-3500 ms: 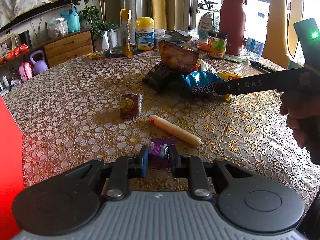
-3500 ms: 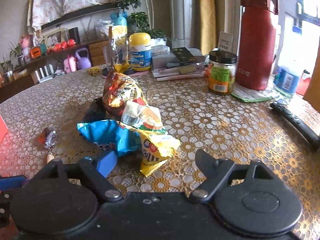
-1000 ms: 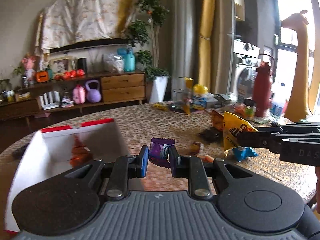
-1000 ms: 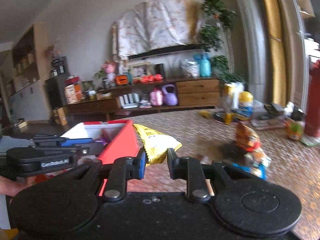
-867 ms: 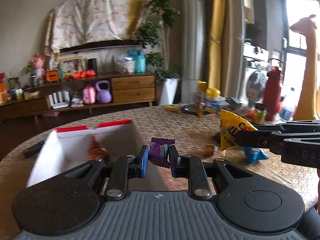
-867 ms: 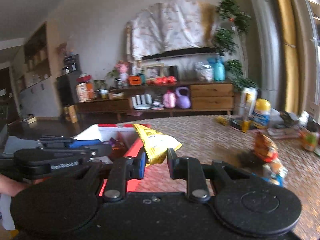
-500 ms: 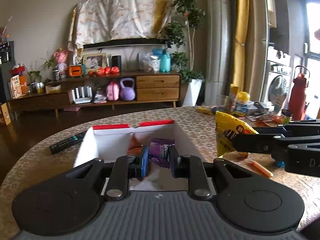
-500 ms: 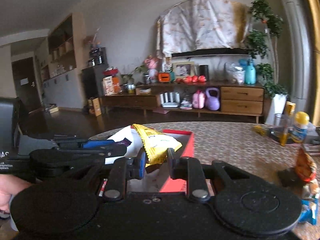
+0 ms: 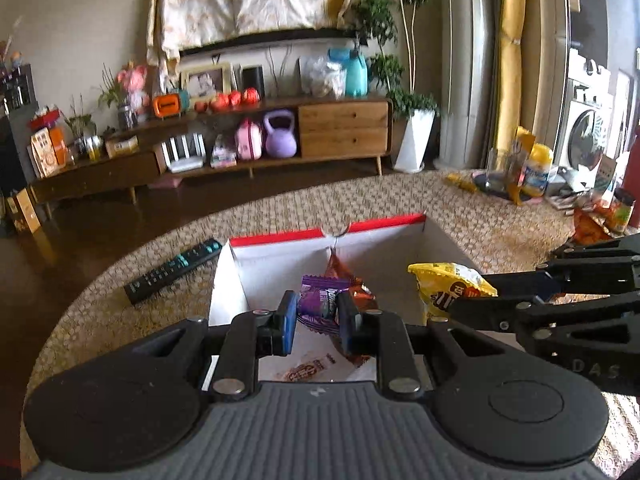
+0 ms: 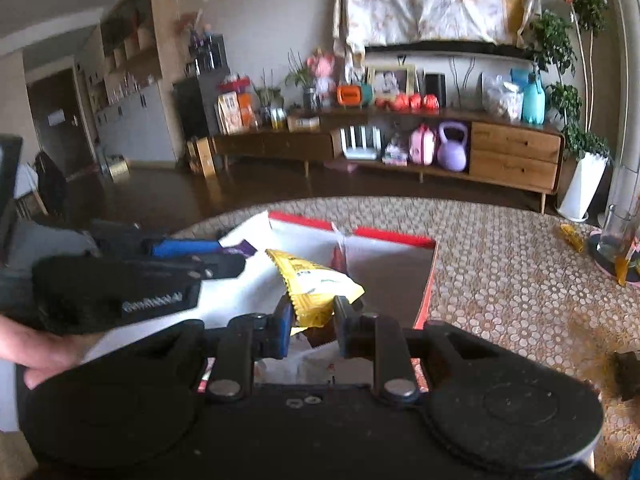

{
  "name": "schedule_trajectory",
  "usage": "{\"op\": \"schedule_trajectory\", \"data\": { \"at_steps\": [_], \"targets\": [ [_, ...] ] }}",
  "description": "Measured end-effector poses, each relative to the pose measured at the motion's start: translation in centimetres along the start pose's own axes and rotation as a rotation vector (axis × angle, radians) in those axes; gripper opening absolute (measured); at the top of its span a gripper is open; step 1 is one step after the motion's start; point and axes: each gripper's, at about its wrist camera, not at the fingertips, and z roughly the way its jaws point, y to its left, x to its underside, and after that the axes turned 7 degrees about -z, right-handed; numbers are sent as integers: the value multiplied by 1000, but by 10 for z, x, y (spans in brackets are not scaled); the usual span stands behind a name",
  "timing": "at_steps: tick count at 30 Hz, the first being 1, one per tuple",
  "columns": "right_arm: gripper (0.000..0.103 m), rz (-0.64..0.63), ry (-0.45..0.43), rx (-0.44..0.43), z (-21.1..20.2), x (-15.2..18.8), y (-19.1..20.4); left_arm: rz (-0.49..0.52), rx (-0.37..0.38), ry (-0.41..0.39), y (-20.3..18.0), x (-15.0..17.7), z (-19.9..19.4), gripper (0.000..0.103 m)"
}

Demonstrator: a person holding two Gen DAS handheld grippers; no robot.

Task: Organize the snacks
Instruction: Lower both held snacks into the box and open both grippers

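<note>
Over the red-and-white box (image 9: 436, 236) I hold both snacks: my left gripper (image 9: 318, 320) pinches the purple candy wrapper (image 9: 318, 300), my right gripper (image 10: 312, 322) pinches the yellow snack bag (image 10: 316, 284) by one edge. The bag hangs near the box's right wall (image 10: 426, 292); released there, I judge it could catch the rim or slide onto the tablecloth (image 10: 520, 240). The grippers sit close and might collide.
</note>
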Motion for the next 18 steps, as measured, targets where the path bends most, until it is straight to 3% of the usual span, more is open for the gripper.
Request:
{"op": "schedule_trajectory", "data": {
  "at_steps": [10, 18],
  "targets": [
    [22, 13, 79, 6, 22, 11, -7, -7, 0, 89, 1, 3, 25, 21],
    [22, 14, 106, 7, 28, 10, -7, -14, -4, 109, 5, 3, 32, 21]
  ]
}}
